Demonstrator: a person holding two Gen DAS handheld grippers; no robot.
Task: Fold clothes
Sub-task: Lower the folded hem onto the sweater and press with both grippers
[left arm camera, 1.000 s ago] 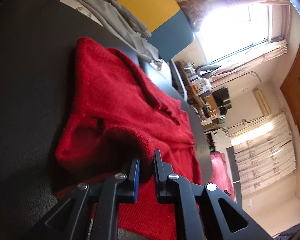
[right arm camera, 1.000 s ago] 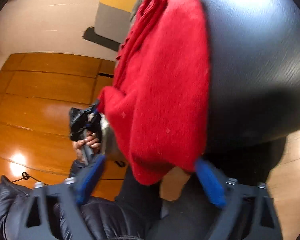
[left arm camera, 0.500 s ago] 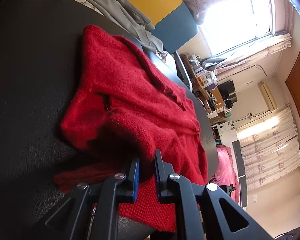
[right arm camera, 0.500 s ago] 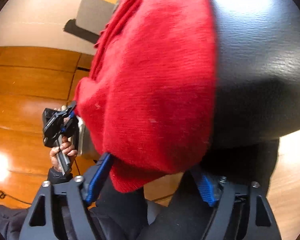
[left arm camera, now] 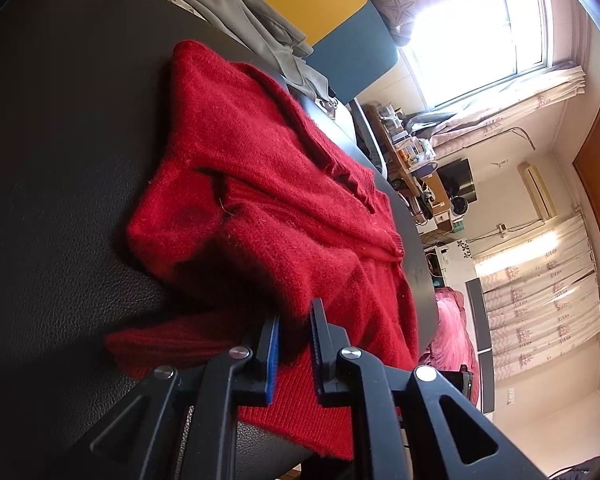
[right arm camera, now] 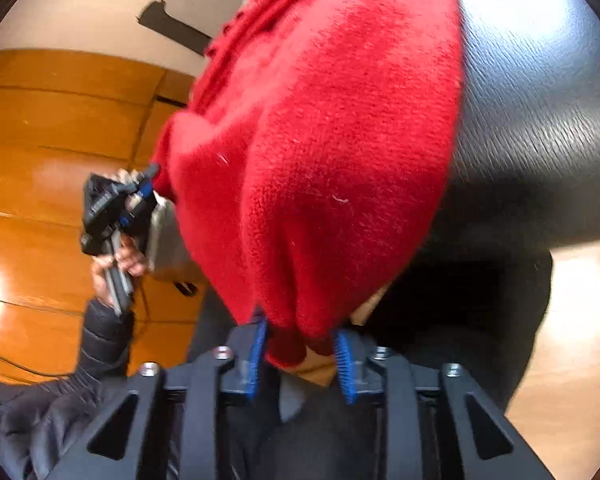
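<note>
**A:** Two grippers, both pinching the same red sweater [left arm camera: 268,184]. The left gripper [left arm camera: 294,344] has its jaws drawn nearly together on a thick fold at the near edge of the garment. The right gripper [right arm camera: 300,356] has closed its blue pads [right arm camera: 342,356] onto a bunched corner that hangs off the edge of the black table [right arm camera: 540,120].

**B:** How firm is the right one?

**A:** Hard to say. Its jaws stand wider than the left's, and only the tip of the bunch sits between them. I'd judge that grip shallow.

**B:** So what could go wrong?

**A:** A quick pull could slip that corner out of the right jaws, and the knit would drop back over the table edge. Also, the sweater is soft and stretchy; if the two grippers pull unevenly, the fold will come out skewed or the layers under it will drag.

**B:** Where is the sweater otherwise?

**A:** Mostly spread on the table, already doubled over itself, with one ribbed end poking out beside the left gripper. A grey garment [left arm camera: 236,12] lies further back, near a yellow and blue chair [left arm camera: 340,20]. From the right wrist view, a hand [right arm camera: 124,256] in a dark sleeve holds the left gripper at the sweater's far corner.
</note>
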